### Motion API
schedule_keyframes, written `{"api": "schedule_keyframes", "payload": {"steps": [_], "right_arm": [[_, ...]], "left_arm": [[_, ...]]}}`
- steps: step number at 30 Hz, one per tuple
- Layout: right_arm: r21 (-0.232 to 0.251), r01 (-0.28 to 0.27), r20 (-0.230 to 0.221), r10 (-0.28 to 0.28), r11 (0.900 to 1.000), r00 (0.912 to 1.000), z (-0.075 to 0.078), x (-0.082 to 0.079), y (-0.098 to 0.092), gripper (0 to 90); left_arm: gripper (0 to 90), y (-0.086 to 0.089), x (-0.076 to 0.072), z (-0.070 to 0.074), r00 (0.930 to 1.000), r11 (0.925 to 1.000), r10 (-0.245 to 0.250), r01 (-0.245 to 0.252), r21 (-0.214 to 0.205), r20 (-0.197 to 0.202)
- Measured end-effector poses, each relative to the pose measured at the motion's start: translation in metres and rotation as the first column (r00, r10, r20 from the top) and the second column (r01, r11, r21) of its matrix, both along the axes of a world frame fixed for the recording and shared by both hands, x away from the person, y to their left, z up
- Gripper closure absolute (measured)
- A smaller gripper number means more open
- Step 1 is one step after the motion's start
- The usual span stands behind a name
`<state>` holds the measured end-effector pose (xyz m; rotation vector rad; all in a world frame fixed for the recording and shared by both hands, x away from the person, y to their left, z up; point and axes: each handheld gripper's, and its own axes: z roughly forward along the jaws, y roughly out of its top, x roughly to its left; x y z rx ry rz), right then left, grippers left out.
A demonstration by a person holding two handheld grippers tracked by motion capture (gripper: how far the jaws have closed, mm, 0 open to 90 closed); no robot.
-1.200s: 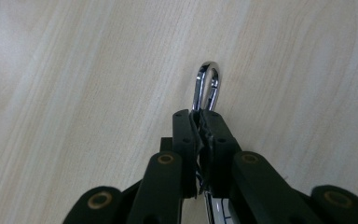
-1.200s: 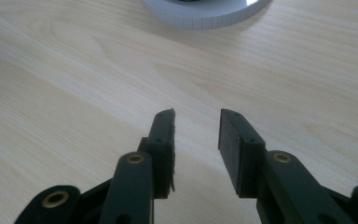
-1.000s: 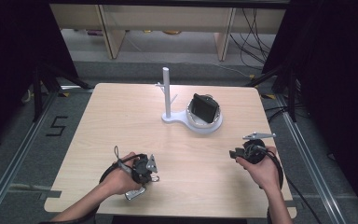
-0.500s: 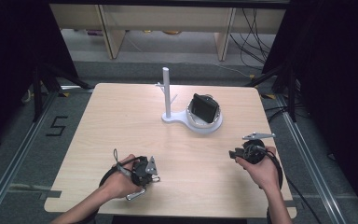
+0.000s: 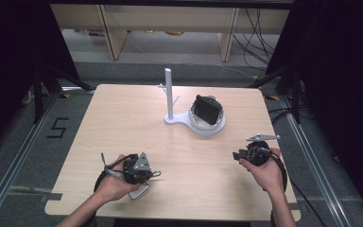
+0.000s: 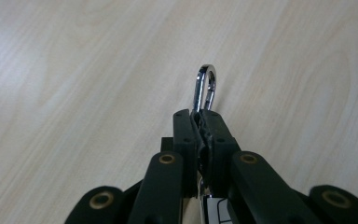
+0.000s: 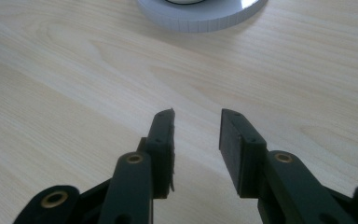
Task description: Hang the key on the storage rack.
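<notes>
Left tool point(image 6: 200, 122): jaws clenched on a silver metal clip point(image 6: 204, 88), whose rounded loop sticks out past the jaw tips, just above the pale wooden surface point(image 5: 123, 118); a white tag shows under the jaws. It sits near the front left edge in the high view.

Right tool point(image 7: 196, 126): jaws parted, nothing between them, over bare wood near the front right edge.

White stand point(image 5: 170, 94): upright post with pegs, towards the far middle, well apart from both tools.

Round white base point(image 5: 208, 126): joined to the stand, carrying a dark object point(image 5: 206, 109).
</notes>
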<state>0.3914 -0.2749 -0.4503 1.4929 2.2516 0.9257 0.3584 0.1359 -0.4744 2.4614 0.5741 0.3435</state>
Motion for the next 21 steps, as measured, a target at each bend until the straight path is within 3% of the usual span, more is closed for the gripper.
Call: {"api": "schedule_keyframes", "payload": {"steps": [1, 3, 8, 11, 16, 18, 19, 21], "right_arm": [[-0.001, -0.001, 0.001, 0.001, 1.0, 1.0, 0.0, 0.0, 0.0, 66.4], [0.011, -0.027, -0.016, 0.027, 0.9996, 0.9995, 0.001, 0.0, -0.002, 66.4], [0.007, -0.015, -0.005, 0.015, 0.9999, 0.9999, 0.0, 0.0, -0.001, 66.5], [0.005, -0.014, 0.0, 0.014, 0.9999, 0.9999, 0.001, 0.0, -0.001, 66.5], [0.013, -0.014, 0.009, 0.014, 0.9998, 0.9999, 0.0, 0.0, -0.002, 66.5], [0.005, -0.007, 0.009, 0.007, 1.0, 0.9999, 0.0, 0.0, -0.001, 66.5], [0.005, -0.007, 0.01, 0.006, 1.0, 0.9999, 0.0, 0.0, -0.001, 66.5], [0.001, -0.006, 0.016, 0.006, 1.0, 0.9999, 0.001, -0.001, -0.002, 66.4]], "left_arm": [[85.3, 0.002, 0.0, 0.001, 0.9999, 0.9999, 0.007, -0.007, -0.008, -0.011], [85.4, 0.005, 0.002, 0.002, 0.9995, 0.9989, 0.026, -0.025, -0.039, 0.016], [85.4, 0.012, 0.004, 0.007, 0.9957, 0.9907, 0.071, -0.063, -0.12, 0.06], [85.3, 0.016, 0.004, 0.011, 0.9911, 0.9787, 0.108, -0.092, -0.183, 0.078], [85.4, 0.024, 0.006, 0.018, 0.9787, 0.9485, 0.178, -0.143, -0.283, 0.102], [85.4, 0.027, 0.007, 0.02, 0.9744, 0.9303, 0.199, -0.155, -0.333, 0.104], [85.4, 0.028, 0.008, 0.021, 0.9722, 0.9177, 0.212, -0.163, -0.362, 0.099], [85.4, 0.03, 0.008, 0.023, 0.9644, 0.9044, 0.241, -0.183, -0.386, 0.109]]}}
